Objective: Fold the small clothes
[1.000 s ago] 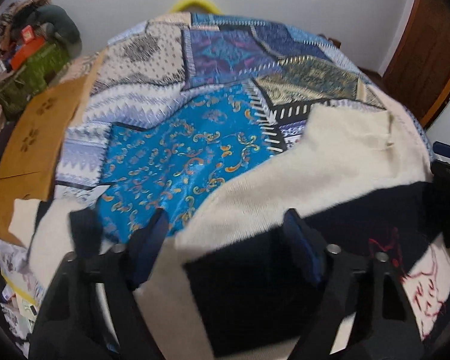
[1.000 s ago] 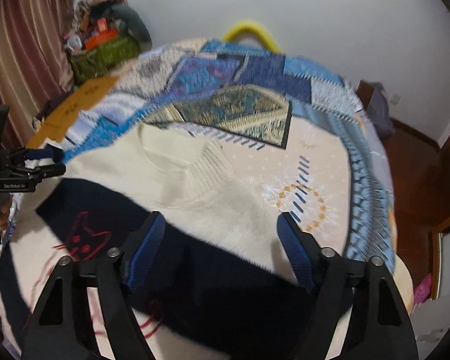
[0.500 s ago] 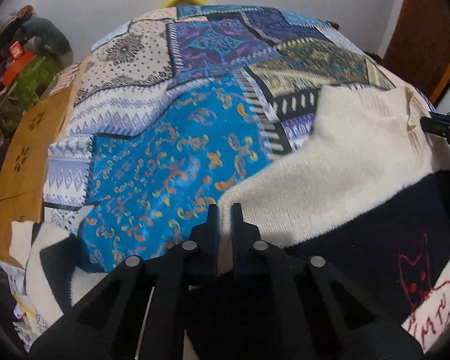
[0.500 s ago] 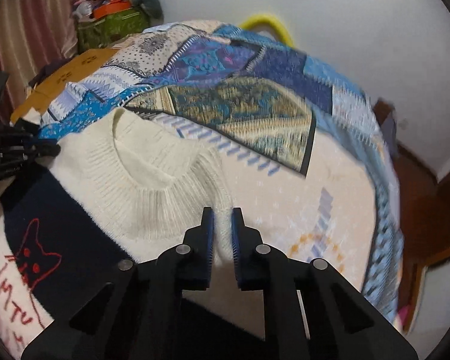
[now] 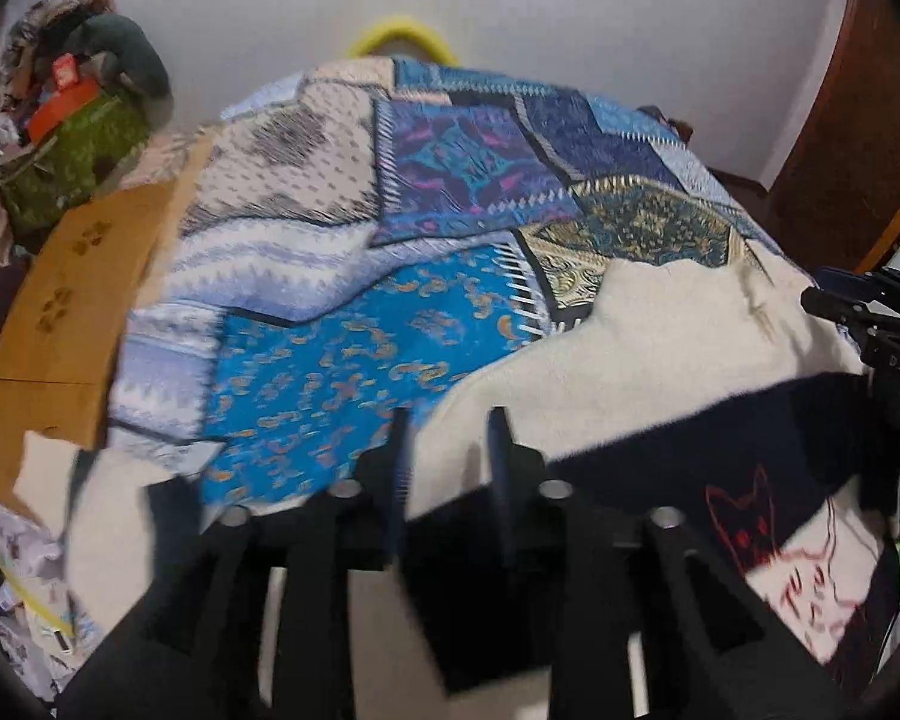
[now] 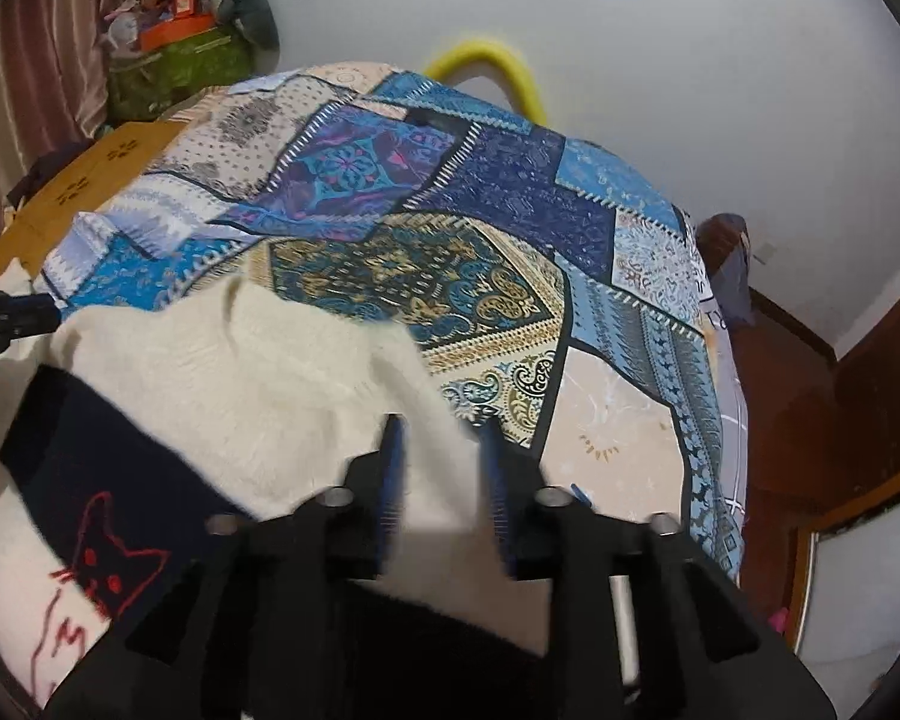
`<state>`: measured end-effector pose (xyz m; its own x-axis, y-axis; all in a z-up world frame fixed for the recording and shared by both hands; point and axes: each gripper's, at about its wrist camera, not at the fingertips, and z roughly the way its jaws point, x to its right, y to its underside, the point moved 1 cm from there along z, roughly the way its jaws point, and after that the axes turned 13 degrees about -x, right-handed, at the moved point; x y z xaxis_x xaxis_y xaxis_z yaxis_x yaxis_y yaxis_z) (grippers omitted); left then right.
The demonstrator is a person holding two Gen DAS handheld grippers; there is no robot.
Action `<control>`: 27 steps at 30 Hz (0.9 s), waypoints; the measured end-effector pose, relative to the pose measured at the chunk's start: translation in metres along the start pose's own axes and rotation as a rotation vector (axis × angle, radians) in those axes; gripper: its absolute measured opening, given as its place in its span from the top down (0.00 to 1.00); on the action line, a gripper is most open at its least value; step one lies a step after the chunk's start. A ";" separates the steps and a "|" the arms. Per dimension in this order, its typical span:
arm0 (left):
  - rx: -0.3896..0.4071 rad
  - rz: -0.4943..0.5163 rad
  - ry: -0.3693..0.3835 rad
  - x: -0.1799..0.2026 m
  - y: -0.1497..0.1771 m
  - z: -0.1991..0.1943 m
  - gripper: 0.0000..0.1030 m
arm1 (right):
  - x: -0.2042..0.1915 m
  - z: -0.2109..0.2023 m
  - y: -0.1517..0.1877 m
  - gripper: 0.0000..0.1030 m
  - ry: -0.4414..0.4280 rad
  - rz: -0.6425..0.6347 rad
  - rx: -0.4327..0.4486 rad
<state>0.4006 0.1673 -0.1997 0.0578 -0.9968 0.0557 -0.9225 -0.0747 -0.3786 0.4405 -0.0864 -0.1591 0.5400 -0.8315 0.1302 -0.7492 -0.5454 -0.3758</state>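
Note:
A small cream and navy knit sweater (image 5: 678, 336) with a red cat drawing (image 5: 744, 516) lies on a patchwork bed cover (image 5: 342, 354). My left gripper (image 5: 447, 438) is partly open around the cream left shoulder edge. The sweater also shows in the right wrist view (image 6: 258, 372). My right gripper (image 6: 441, 456) is partly open with the cream right shoulder cloth between its fingers. Each gripper shows at the edge of the other's view: the right one (image 5: 864, 312) and the left one (image 6: 6, 315). The views are blurred.
A brown cardboard sheet (image 5: 54, 312) lies at the bed's left edge. A green bag with clutter (image 5: 72, 150) stands in the far left corner. A yellow hoop (image 6: 492, 69) rises behind the bed. A wooden door (image 5: 858, 120) is at the right.
Both grippers closed on the sweater's shoulders half a second ago. Now their fingers have parted somewhat, and both views have tilted up and back from the bed.

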 end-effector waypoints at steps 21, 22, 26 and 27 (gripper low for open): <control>-0.104 -0.523 0.023 -0.194 0.135 0.001 0.40 | -0.071 -0.074 0.082 0.23 -0.192 -0.023 0.111; -0.114 -0.547 0.056 -0.197 0.135 0.007 0.43 | -0.073 -0.072 0.085 0.23 -0.192 -0.020 0.106; -0.102 -0.620 0.101 -0.207 0.131 0.016 0.55 | -0.076 -0.061 0.100 0.23 -0.186 -0.005 0.065; -0.096 -0.613 0.087 -0.206 0.127 0.015 0.72 | -0.075 -0.058 0.104 0.23 -0.186 -0.001 0.054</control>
<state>0.2775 0.3630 -0.2734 0.5600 -0.7671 0.3129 -0.7618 -0.6253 -0.1694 0.3000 -0.0864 -0.1547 0.6058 -0.7947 -0.0392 -0.7298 -0.5353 -0.4252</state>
